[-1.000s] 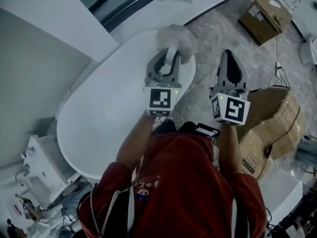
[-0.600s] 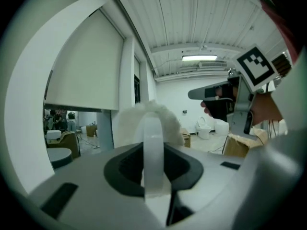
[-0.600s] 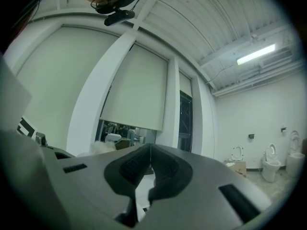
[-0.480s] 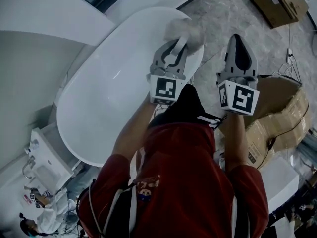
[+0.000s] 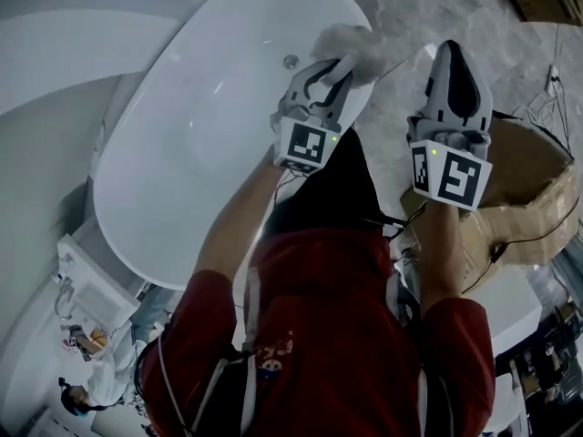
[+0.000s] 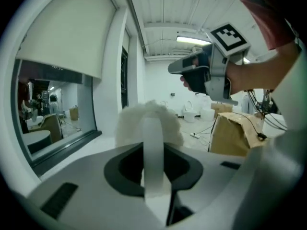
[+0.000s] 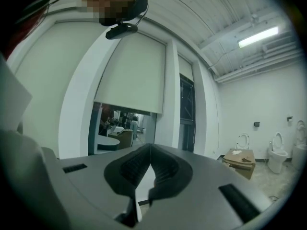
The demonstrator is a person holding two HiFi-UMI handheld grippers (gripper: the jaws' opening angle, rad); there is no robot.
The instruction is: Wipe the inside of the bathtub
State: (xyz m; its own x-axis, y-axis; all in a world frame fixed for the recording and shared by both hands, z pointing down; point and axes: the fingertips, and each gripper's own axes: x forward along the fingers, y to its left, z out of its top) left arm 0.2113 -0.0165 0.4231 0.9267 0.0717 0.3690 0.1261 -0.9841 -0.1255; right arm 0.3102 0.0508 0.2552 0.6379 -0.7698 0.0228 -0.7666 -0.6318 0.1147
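Duster (image 5: pixel 353 42) clamped in left gripper (image 5: pixel 332 67) overlaps bathtub (image 5: pixel 182 162) rim; right gripper (image 5: pixel 453 55) closed.

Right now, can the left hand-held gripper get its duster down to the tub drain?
Probably yes. The left hand-held gripper holds the fluffy duster over the bathtub edge, close to the drain, and nothing shows in the open basin between them.

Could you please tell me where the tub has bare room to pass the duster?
The bathtub basin is bare from the drain down to its near end. It is crowded at the right rim: the left tool holding the duster, then the right tool beside the cardboard box.
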